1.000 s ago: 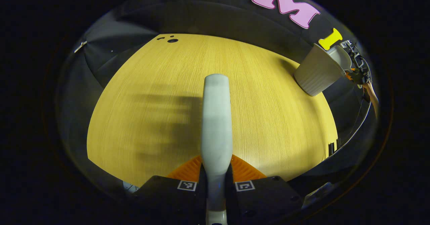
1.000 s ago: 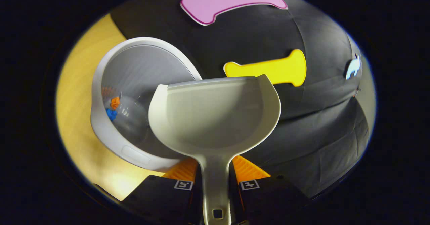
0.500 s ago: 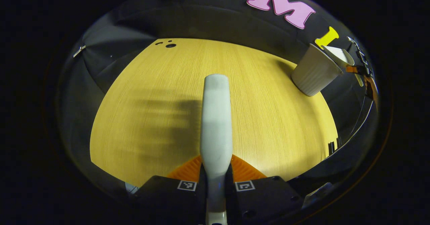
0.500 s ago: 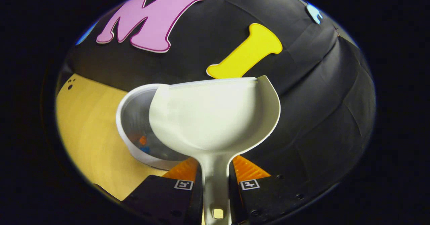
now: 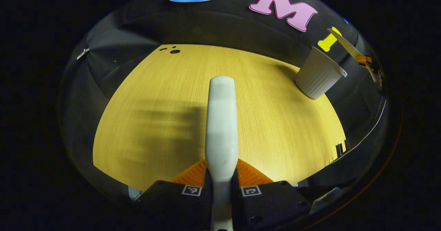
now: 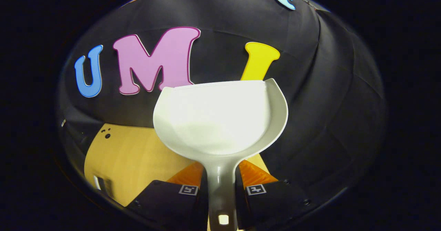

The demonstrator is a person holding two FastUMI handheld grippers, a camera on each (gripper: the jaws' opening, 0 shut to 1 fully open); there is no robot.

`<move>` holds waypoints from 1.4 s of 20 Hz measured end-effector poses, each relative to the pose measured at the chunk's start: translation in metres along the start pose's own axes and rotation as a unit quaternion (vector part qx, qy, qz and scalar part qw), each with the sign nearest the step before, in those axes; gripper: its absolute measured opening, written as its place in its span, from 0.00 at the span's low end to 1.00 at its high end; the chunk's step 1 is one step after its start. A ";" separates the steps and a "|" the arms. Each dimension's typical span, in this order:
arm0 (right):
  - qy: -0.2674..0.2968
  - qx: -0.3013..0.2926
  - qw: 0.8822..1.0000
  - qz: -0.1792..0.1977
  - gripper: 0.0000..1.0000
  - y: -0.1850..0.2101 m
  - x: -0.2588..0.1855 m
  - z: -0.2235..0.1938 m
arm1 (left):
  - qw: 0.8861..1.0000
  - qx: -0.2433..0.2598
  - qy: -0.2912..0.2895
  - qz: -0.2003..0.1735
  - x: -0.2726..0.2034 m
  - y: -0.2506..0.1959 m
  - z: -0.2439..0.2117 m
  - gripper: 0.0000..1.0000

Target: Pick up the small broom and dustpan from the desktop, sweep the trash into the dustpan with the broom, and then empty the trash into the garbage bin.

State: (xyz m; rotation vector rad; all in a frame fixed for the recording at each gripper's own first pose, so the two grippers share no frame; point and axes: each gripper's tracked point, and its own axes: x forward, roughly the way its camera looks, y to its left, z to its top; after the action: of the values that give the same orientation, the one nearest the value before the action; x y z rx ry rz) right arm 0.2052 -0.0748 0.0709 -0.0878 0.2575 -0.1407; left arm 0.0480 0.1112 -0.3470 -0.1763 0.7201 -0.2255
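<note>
Wooden desktop [image 5: 268, 127] bare, garbage bin [image 5: 317, 76] at far edge | left gripper [image 5: 221, 179] clamps broom [image 5: 221, 120] | right gripper [image 6: 220, 186] clamps dustpan [image 6: 220, 117]

- Setting: a staged recording booth, not a lived-in home.
- Evidence: black cloth wall [image 6: 330, 96] drapes behind and beside the work area, creased and hung in panels.
- Evidence: one plain wood-grain bench [image 5: 165, 96] stands against the cloth, under strong light that throws hard shadows.
- Evidence: a pale ribbed garbage bin [image 5: 317, 77] stands at the bench's far right corner, a household prop.
</note>
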 end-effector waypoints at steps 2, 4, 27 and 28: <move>0.014 -0.007 0.999 0.030 0.36 0.024 -0.021 -0.011 | 1.000 -0.001 0.003 -0.002 -0.004 0.001 -0.008 0.27; 0.019 -0.022 0.998 0.059 0.36 0.047 -0.036 -0.020 | 1.000 0.004 0.007 -0.006 -0.004 0.001 -0.014 0.27; 0.233 -0.050 0.955 0.175 0.36 0.154 -0.061 -0.326 | 0.997 0.035 0.048 0.054 0.042 -0.004 -0.013 0.27; 0.234 -0.056 0.955 0.171 0.36 0.154 -0.052 -0.334 | 0.996 0.035 0.053 0.061 0.047 -0.005 -0.012 0.27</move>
State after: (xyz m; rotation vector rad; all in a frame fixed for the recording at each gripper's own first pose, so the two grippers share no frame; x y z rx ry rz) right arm 0.0888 0.0619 -0.2538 -0.1210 0.7501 0.2030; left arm 0.0739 0.0930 -0.3840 -0.0532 0.8236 -0.1432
